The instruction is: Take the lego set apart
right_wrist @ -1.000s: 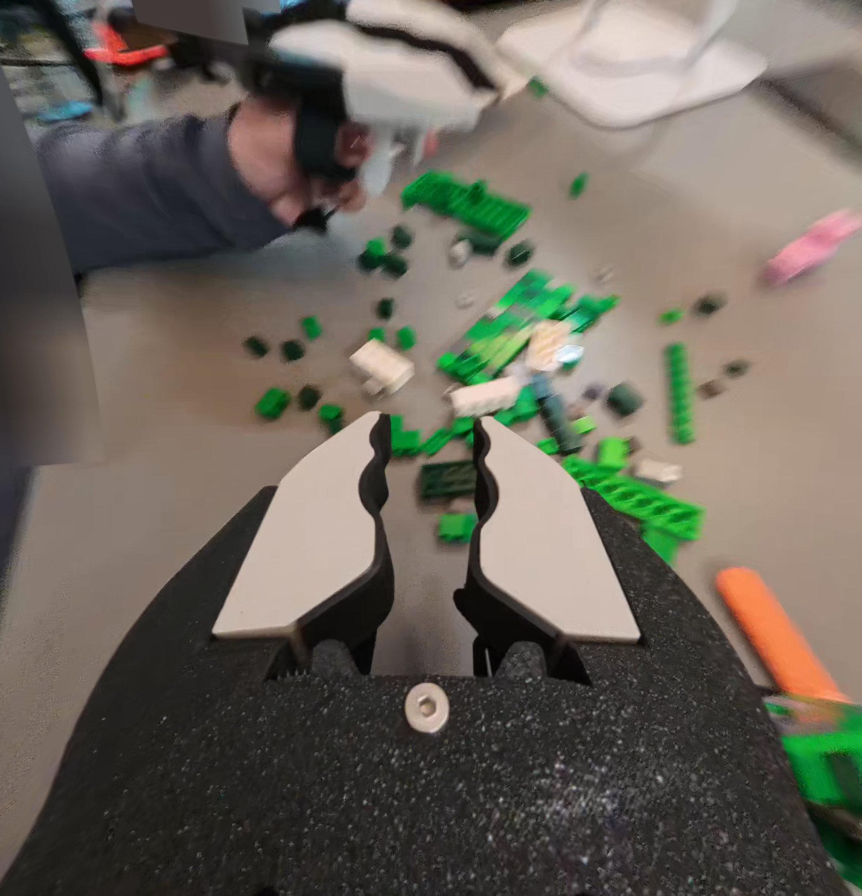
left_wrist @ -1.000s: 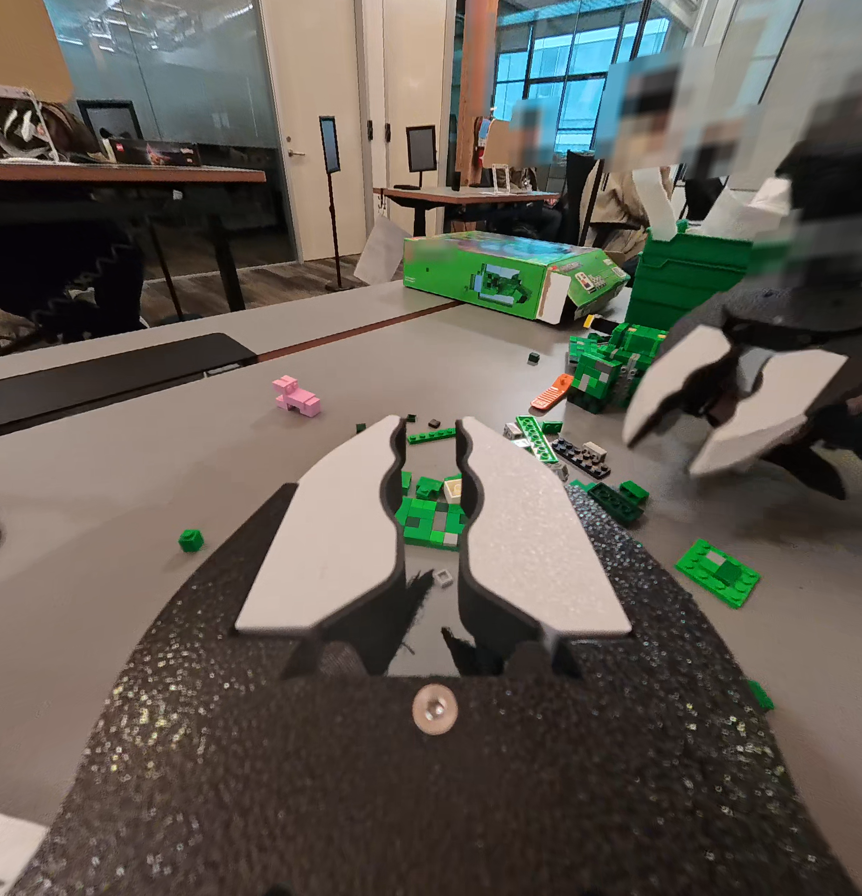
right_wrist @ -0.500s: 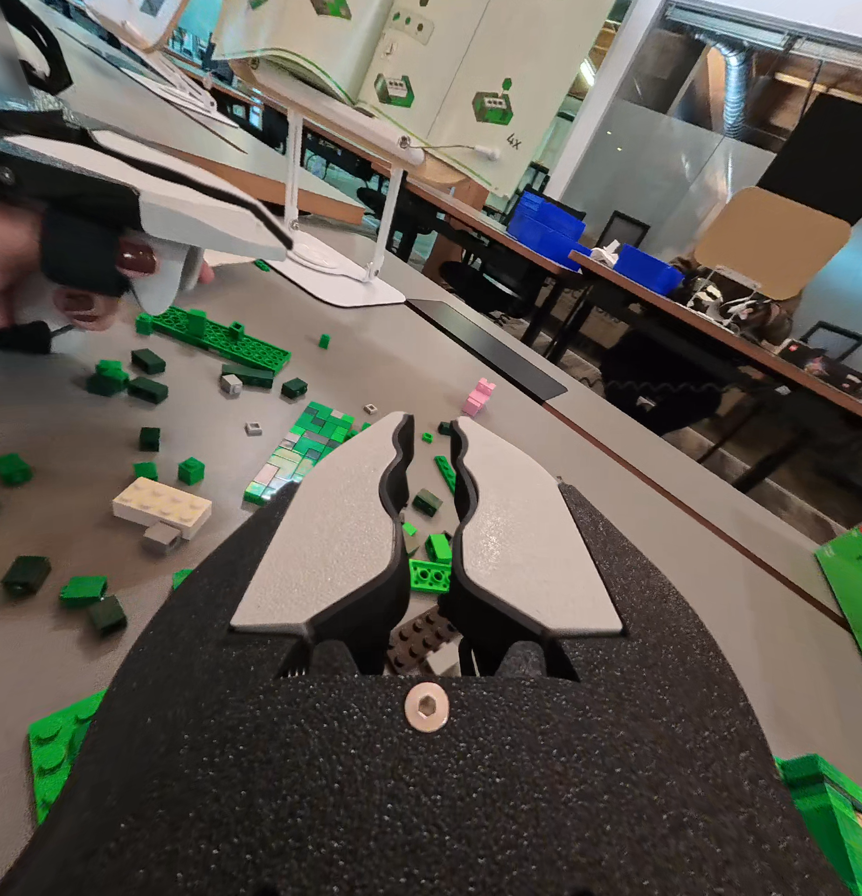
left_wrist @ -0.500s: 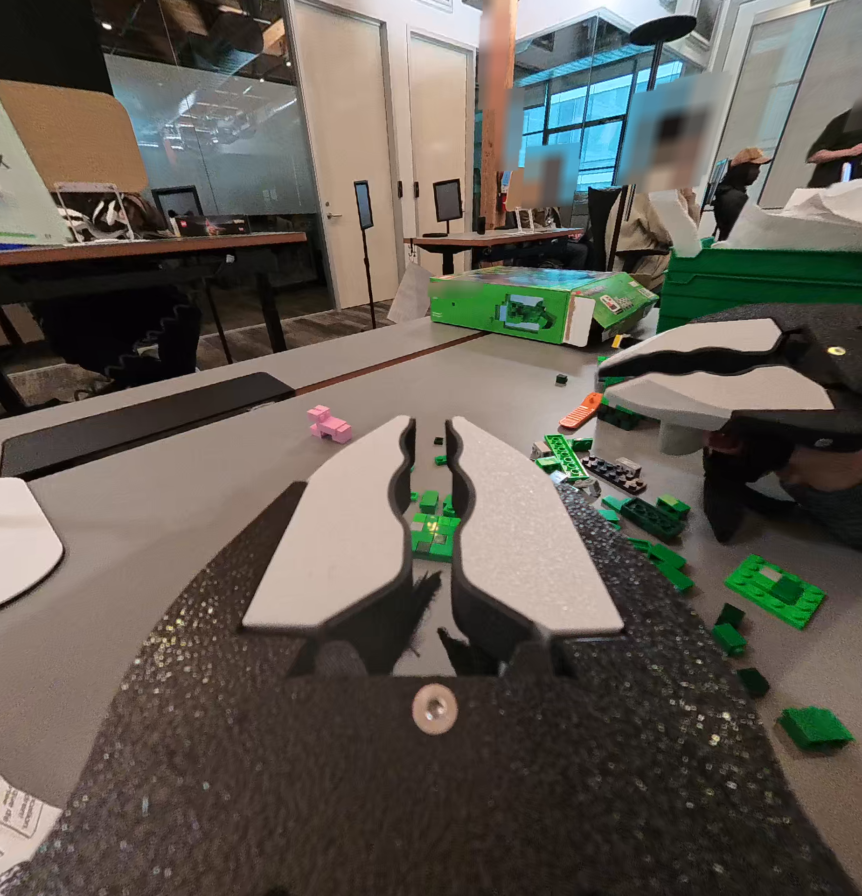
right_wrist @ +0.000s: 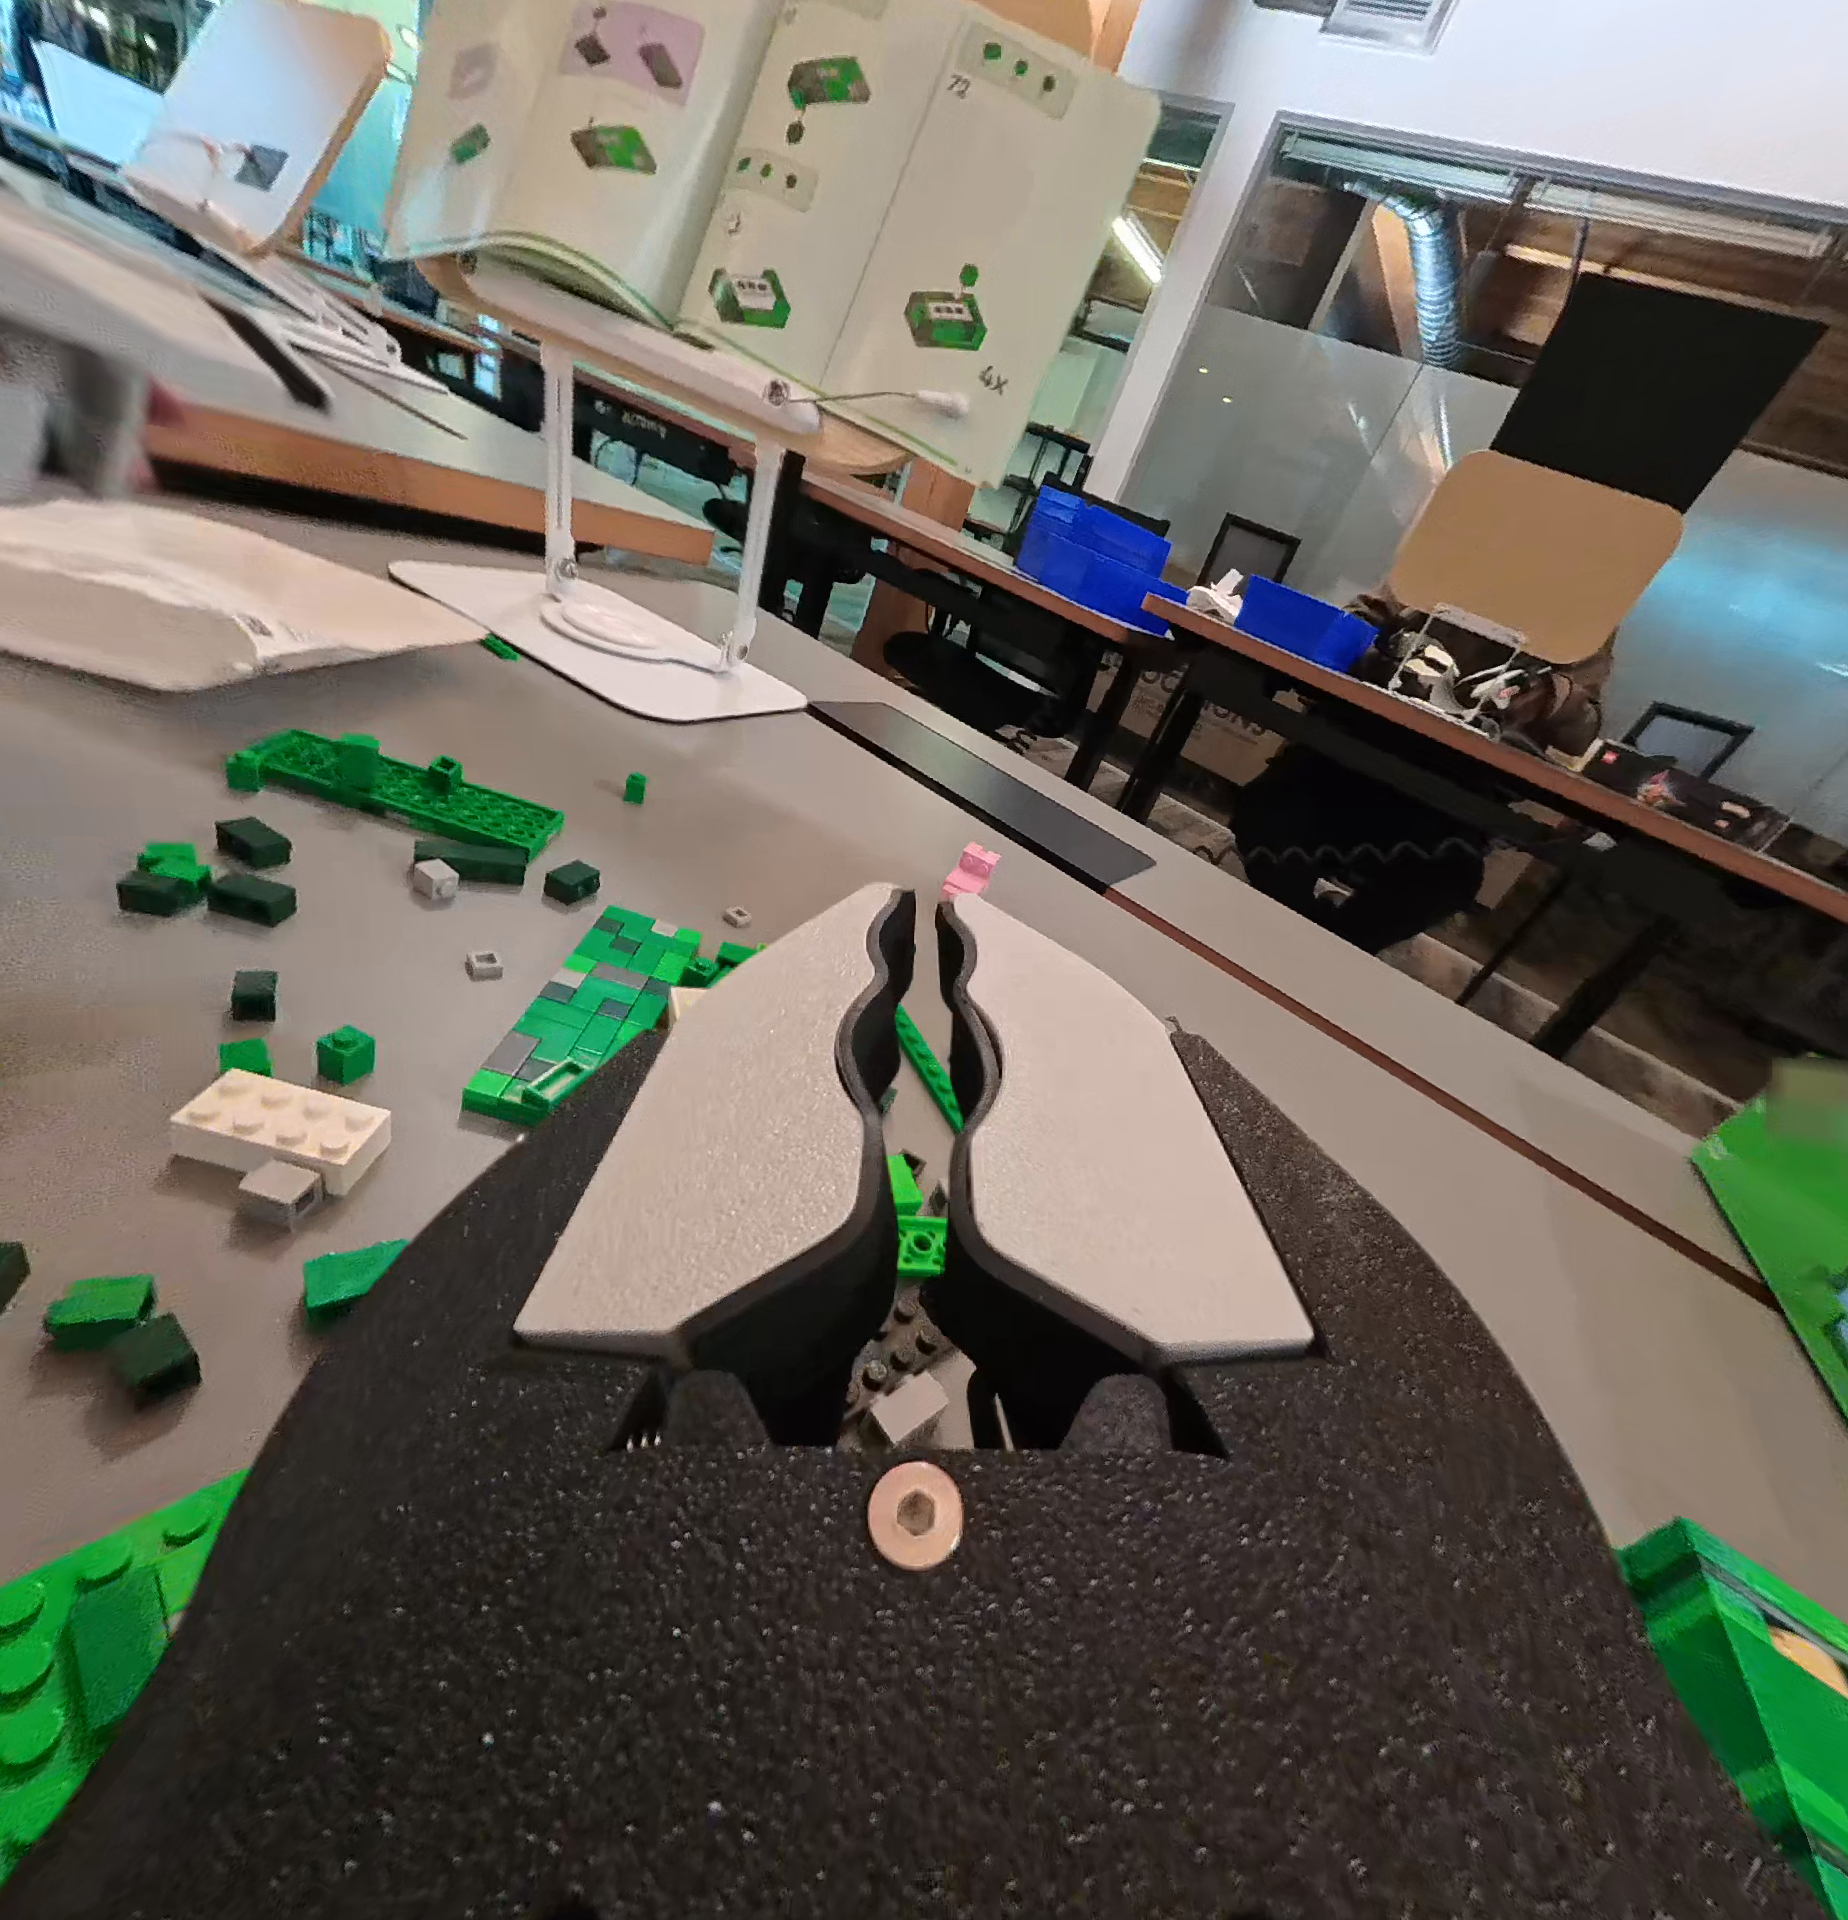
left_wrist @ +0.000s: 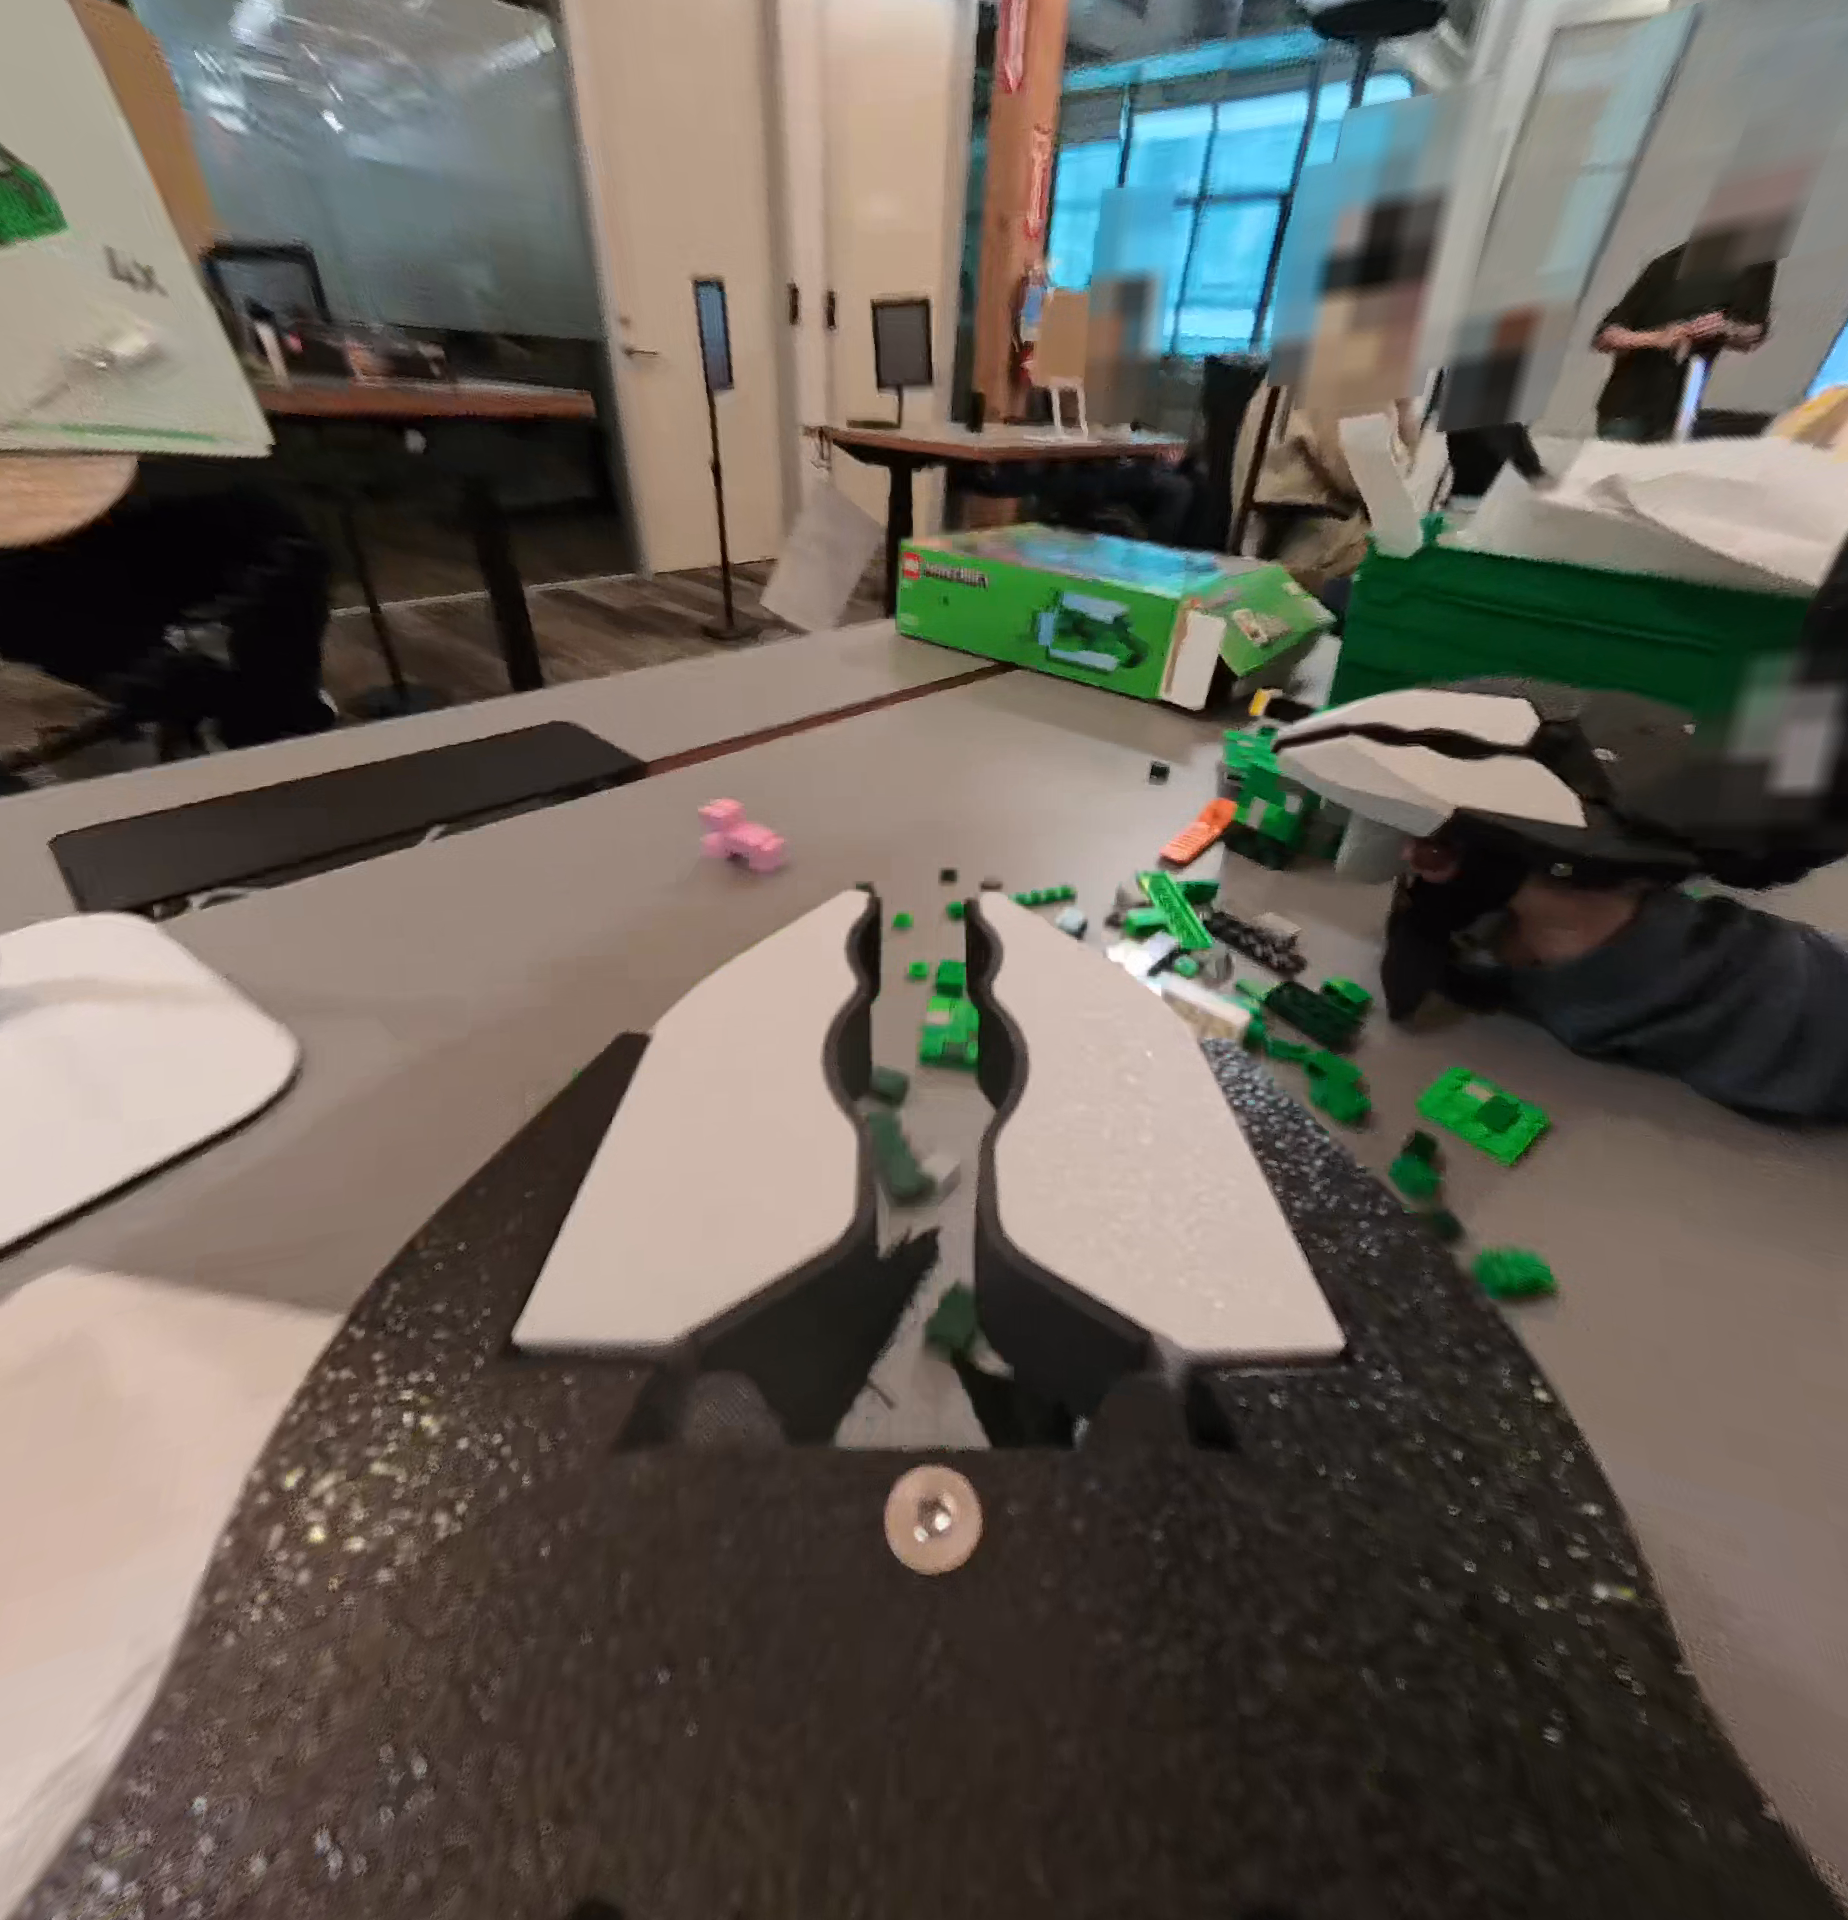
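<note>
Grey table (right_wrist: 1263,1049), one pink pig (left_wrist: 738,831), one white brick (right_wrist: 281,1127), left tongs (left_wrist: 922,914) narrowly parted, right tongs (right_wrist: 925,914) nearly closed, both empty.

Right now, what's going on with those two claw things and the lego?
Left gripper slightly open, empty. Right gripper nearly shut, empty. Lego pieces mostly loose on the grey table; green built chunk still whole beside the orange brick separator. Nothing blocking.

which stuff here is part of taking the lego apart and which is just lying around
Part of the job:
- green lego build
- tiled green plate
- long green plate
- white brick
- orange brick separator
- pink pig

Just lying about:
- set box
- instruction booklet on its white stand
- green crate
</note>
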